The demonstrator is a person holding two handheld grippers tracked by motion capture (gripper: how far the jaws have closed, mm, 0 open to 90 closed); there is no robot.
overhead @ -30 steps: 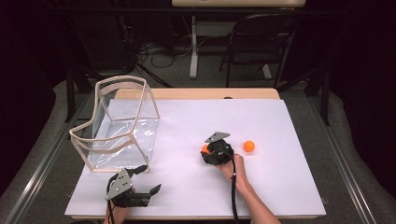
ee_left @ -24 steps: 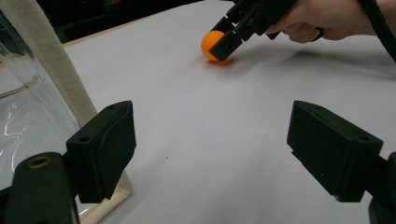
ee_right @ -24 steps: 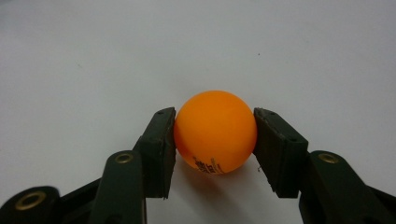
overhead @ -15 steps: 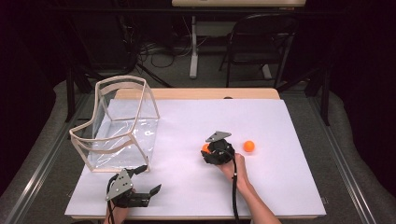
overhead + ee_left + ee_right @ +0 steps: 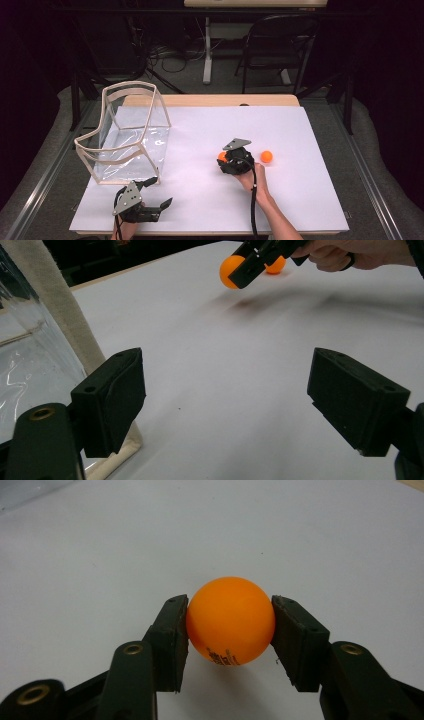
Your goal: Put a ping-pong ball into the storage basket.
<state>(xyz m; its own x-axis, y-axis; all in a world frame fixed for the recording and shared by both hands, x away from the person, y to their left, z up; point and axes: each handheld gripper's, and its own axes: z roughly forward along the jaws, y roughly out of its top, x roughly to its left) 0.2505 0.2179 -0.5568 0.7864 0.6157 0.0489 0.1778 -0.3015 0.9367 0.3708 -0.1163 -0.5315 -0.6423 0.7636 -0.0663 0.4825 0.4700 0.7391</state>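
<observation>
Since the earlier frames almost nothing has shifted: the right tongs sit at the same spot on the white surface, and the left tongs rest where they were at its near left edge. The right tongs are clenched on an orange ball; in the right gripper view the two black pads press its left and right sides, with dark print showing low on the ball's front. In the left gripper view this held ball appears far off at the top, pinched in the right tongs, with a blurred shadow on the surface below it, so it looks to be held just clear of the sheet. The person's right hand grips the tool from the near side, the cable trailing back along the forearm. A second orange ball lies loose on the surface just to the right of the right tongs, apart from them. The left tongs are released, their jaws standing wide apart with only bare surface between them. Just behind them stands a clear-walled bin with a pale fabric rim, its near corner close beside the left jaw in the left gripper view.
</observation>
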